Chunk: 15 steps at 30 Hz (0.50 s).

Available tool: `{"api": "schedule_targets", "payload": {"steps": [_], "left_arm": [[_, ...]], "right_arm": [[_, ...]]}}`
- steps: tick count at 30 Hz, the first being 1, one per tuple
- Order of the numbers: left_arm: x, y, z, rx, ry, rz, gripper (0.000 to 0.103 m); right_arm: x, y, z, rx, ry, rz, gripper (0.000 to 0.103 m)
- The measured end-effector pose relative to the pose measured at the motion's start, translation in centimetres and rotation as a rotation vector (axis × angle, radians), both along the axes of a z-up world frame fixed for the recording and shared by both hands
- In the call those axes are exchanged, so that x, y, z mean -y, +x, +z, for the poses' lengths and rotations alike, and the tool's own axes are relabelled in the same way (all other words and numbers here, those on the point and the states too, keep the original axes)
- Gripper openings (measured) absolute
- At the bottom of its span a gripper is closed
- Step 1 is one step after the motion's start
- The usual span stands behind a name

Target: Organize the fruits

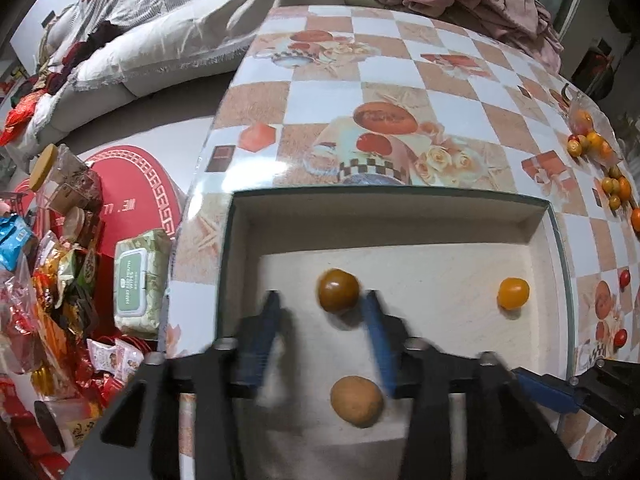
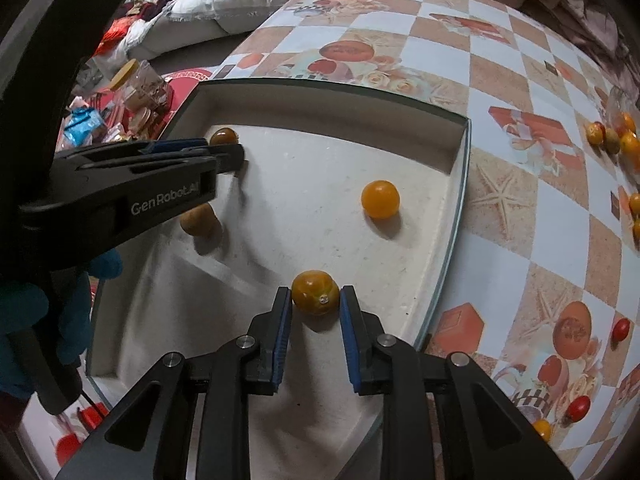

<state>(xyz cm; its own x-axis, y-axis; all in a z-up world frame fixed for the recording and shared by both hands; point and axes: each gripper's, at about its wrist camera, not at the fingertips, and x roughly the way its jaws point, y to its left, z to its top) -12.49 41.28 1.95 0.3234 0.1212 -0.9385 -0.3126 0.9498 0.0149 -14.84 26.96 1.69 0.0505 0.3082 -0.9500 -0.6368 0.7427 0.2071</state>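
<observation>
A shallow white tray (image 2: pixel 460 184) is set on a checkered, fruit-printed tablecloth (image 2: pixel 500 80).

Left gripper (image 1: pixel 322 300): jaws parted, nothing clamped; a brownish-green tomato (image 1: pixel 338 290) is seen beside the right fingertip, at the tray's left. A tan round fruit (image 1: pixel 356 400) lies nearer the camera, between the fingers but untouched.

Right gripper (image 2: pixel 316 296): jaws closed on an orange-green tomato (image 2: pixel 314 294), held at the tray's near edge.

A yellow-orange tomato (image 2: pixel 380 199) rests alone toward the tray's far right. More small tomatoes (image 2: pixel 616 138) are scattered on the cloth at far right.
</observation>
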Motion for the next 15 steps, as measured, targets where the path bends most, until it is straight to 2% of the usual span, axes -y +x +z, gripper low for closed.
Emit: {"api": "schedule_targets", "payload": {"steps": [1,4,6,10,11,15], "left_arm": [[-0.1,0.0,0.1,0.002,-0.001,0.0,0.05],[-0.2,0.0,0.2,-0.003,-0.002,-0.001,0.05],[-0.2,0.1,0.5,0.0,-0.003,-0.002,0.05],[-0.1,0.1,1.4,0.008,-0.003,-0.007,0.05],[0.0,0.1,1.7,0.01,-0.002,-0.011,0.05],[1.1,0.1,2.9,0.015,0.007,-0.033,0.05]], "right_arm": [[0.1,0.0,0.0,-0.007,0.005,0.001,0.028],[0.5,-0.2,0.3,-0.01,0.016,0.002,0.042],[0.7,-0.5,0.8,-0.006,0.026,0.004,0.056],[1.6,-1.2,2.4,0.0,0.075,0.014,0.077],[1.9,-1.4,3.0,0.01,0.086,0.014,0.08],[3.5,-1.2,4.5,0.019,0.113,-0.015,0.08]]}}
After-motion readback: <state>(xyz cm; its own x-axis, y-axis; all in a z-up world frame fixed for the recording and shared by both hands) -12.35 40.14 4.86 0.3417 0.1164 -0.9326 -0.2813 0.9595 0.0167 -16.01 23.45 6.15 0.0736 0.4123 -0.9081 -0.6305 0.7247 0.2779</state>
